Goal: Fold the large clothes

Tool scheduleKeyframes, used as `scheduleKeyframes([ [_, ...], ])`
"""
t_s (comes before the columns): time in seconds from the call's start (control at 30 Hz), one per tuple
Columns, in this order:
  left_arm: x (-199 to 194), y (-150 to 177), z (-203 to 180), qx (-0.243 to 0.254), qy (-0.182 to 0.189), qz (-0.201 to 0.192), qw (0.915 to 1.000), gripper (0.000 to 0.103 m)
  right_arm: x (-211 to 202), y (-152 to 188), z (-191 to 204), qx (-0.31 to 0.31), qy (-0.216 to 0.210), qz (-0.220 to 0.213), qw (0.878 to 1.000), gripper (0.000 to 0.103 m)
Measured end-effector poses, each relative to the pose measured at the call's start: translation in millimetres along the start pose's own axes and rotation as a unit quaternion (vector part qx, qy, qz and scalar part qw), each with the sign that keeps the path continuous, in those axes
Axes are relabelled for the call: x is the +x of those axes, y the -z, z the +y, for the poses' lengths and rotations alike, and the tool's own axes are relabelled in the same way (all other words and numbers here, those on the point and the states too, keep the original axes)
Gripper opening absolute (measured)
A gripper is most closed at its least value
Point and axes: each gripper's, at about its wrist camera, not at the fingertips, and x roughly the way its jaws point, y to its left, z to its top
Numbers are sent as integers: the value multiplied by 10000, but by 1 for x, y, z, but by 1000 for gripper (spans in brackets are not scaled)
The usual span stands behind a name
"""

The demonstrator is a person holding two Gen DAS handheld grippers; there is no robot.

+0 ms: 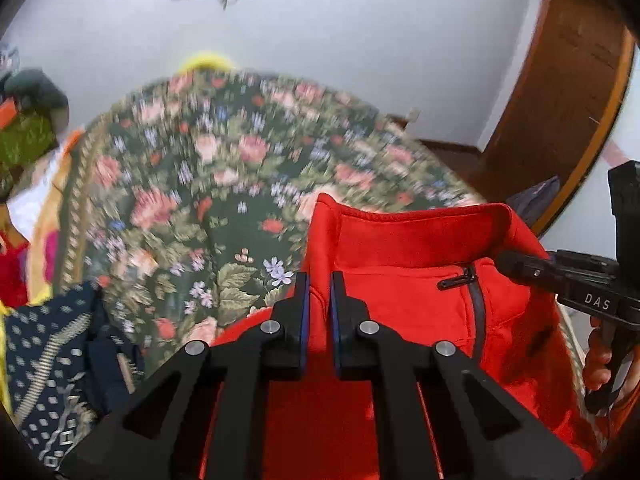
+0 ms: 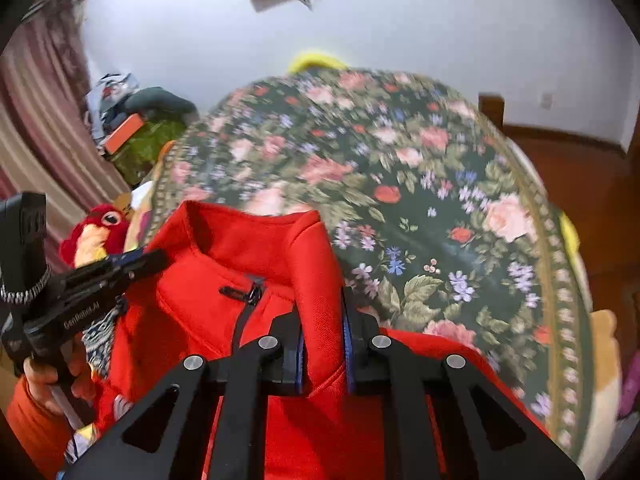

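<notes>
The left claw (image 1: 319, 280) is clamped on a fold of the red fleece zip-neck jacket (image 1: 408, 248) at lower centre of its frame. The right claw (image 2: 323, 296) pinches the same jacket's shoulder, over the dark floral bedspread (image 2: 420, 168).

One red jacket (image 1: 404, 248) with one black zipper pull (image 1: 458, 278). Two grippers: left gripper (image 1: 319, 280), right gripper (image 2: 324, 300). One floral bedspread (image 2: 420, 184). One red plush toy (image 2: 98, 232). One navy patterned cloth (image 1: 52, 364).
</notes>
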Motion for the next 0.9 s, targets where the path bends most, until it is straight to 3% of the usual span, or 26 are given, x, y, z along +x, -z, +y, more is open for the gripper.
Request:
scheduleKeyframes([
  [0.3, -120, 42, -42, 682, 142, -344, 9970, 8, -112, 66, 52, -626, 16, -293, 9976, 11],
  [0.4, -139, 65, -52, 834, 136, -279, 9960, 8, -143, 97, 59, -872, 156, -338, 9955, 11],
  [0.5, -150, 94, -60, 1080, 63, -163, 9940, 14, -164, 128, 62, -907, 277, -105, 9954, 12],
  [0.6, -156, 127, -60, 1277, -107, 85, 9917, 22, -176, 152, 54, -662, 447, 233, 9965, 26],
  [0.67, -159, 144, -54, 1231, -189, 288, 9918, 31, -191, 166, 49, -592, 795, 93, 9950, 33],
  [0.7, -161, 149, -49, 1159, -193, 355, 9924, 41, -201, 171, 47, -589, 953, -50, 9937, 35],
  [0.73, -164, 153, -44, 1048, -196, 382, 9936, 44, -209, 174, 44, -582, 1005, -138, 9931, 46],
  [0.77, -168, 159, -37, 879, -216, 400, 9951, 44, -217, 176, 42, -561, 1007, -208, 9931, 55],
  [0.8, -171, 161, -30, 747, -233, 425, 9960, 44, -228, 177, 39, -508, 939, -332, 9937, 72],
  [0.83, -174, 162, -24, 618, -268, 444, 9967, 44, -235, 178, 38, -470, 893, -428, 9940, 79],
  [0.9, -177, 161, -12, 404, -342, 436, 9976, 45, -245, 176, 36, -436, 866, -537, 9938, 79],
])
